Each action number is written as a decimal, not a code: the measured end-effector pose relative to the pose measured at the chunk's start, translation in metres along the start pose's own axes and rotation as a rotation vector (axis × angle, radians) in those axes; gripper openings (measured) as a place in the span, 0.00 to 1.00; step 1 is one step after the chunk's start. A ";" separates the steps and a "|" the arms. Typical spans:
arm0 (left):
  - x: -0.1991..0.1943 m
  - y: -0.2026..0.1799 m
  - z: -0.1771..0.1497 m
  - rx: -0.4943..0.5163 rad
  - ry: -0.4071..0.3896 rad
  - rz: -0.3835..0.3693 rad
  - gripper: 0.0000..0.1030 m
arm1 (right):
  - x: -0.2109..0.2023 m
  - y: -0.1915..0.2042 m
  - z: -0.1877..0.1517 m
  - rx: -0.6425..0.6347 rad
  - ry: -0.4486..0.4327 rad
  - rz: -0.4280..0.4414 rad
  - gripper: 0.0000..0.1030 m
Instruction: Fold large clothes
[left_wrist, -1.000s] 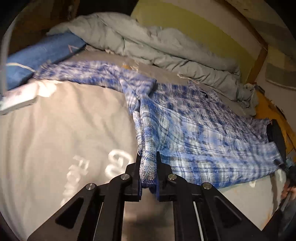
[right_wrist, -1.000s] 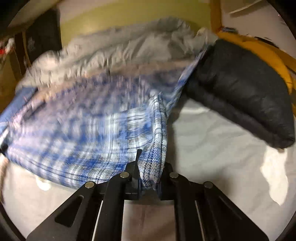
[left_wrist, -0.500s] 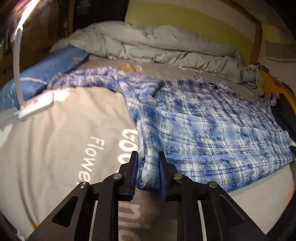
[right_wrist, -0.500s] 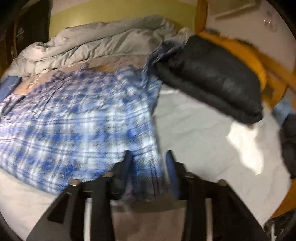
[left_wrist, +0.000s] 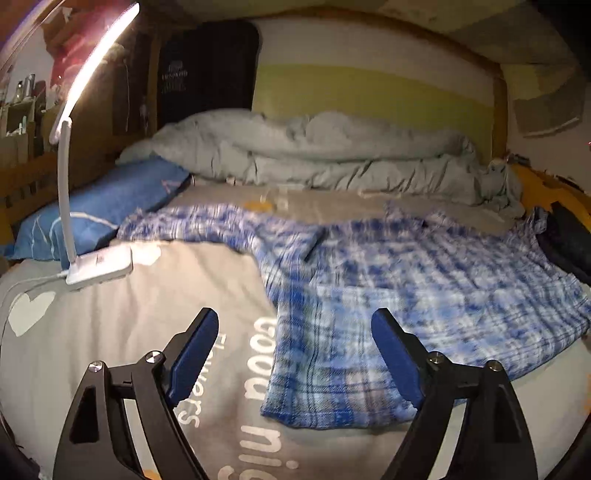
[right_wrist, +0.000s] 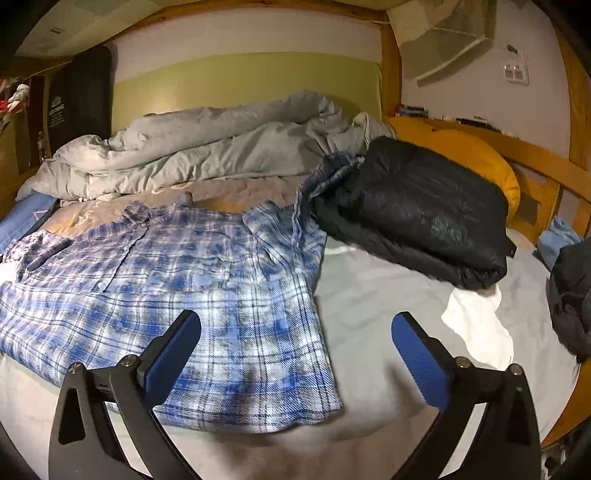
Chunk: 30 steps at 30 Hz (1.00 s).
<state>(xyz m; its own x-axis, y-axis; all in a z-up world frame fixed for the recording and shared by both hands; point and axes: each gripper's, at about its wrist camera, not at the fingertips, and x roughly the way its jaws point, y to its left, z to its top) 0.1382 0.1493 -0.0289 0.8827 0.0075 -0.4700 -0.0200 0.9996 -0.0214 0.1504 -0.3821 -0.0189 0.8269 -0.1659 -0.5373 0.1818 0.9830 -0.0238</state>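
I have just opened both sets of fingers; left gripper (left_wrist: 295, 350) and right gripper (right_wrist: 295, 349) hold nothing. The shirt (right_wrist: 207, 280) lies spread flat on the bed (right_wrist: 369, 295). No fold made; sleeves and body remain.

The left gripper (left_wrist: 294, 326) is pointing forward and somewhat downward, its two black arms spreading into a wide V. Its blue-padded fingers (left_wrist: 194, 354) are standing far apart, the jaws having just been opening, and nothing is sitting clamped between the pads; they are pressing on nothing. The right gripper (right_wrist: 295, 330) is angling downward in much the same way, its blue fingers (right_wrist: 419, 360) also splayed wide after just opening, with no grip on anything. Both sets of finger tips are hanging free in the air, clear of any contact. No hand, sleeve or wrist of the person is showing in either view
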 end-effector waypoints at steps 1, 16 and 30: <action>-0.003 -0.002 0.001 0.006 -0.016 0.001 0.84 | -0.001 0.001 0.000 -0.002 -0.006 -0.001 1.00; -0.042 -0.065 0.025 0.134 -0.191 0.000 1.00 | -0.014 0.000 0.004 0.025 -0.073 0.067 1.00; 0.002 -0.174 0.132 0.083 -0.283 -0.156 1.00 | 0.013 -0.028 0.106 0.159 -0.032 0.116 0.99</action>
<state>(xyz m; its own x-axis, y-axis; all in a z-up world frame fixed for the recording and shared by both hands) 0.2052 -0.0213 0.0909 0.9677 -0.1496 -0.2031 0.1535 0.9881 0.0036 0.2123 -0.4196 0.0641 0.8633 -0.0571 -0.5015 0.1641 0.9714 0.1718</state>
